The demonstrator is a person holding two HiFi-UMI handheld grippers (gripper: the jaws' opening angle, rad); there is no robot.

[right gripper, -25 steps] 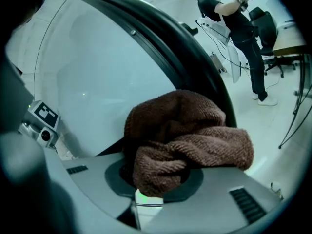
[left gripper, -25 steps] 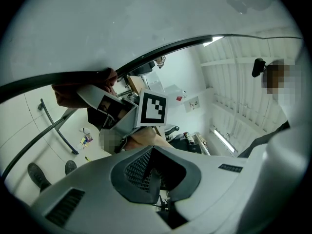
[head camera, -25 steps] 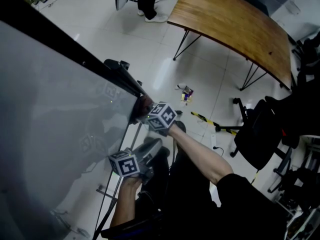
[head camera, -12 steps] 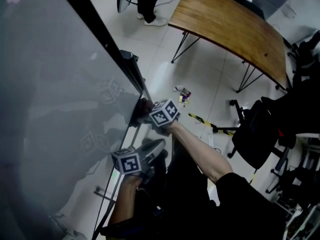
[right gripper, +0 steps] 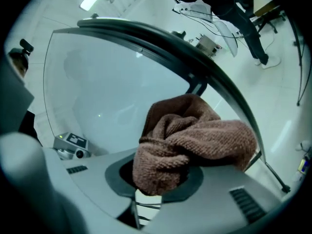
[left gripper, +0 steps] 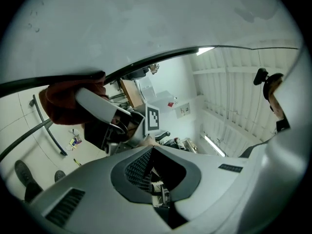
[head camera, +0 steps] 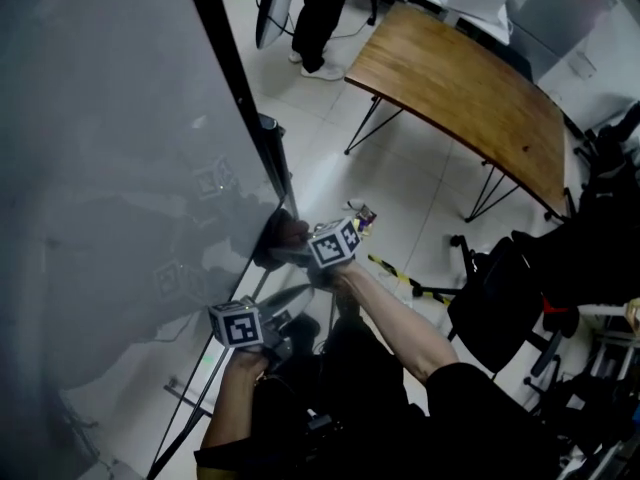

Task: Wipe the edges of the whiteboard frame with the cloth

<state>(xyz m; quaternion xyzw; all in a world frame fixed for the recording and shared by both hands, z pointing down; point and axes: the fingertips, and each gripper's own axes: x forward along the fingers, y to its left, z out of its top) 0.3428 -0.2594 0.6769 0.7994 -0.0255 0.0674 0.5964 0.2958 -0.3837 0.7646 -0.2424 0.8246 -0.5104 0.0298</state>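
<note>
Our right gripper (head camera: pixel 300 240), pinching the brown cloth (right gripper: pixel 195 140), stays against the whiteboard frame (head camera: pixel 235 88); wiping continues. Our left gripper (head camera: pixel 280 303), pressed together and empty, has dropped slightly below the frame.

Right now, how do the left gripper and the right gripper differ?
The right gripper is shut on the brown cloth; the left gripper is shut on nothing. The right gripper holds the cloth against the whiteboard frame at its corner; the left gripper sits nearer the person, clear of the cloth. Both carry a marker cube.
</note>
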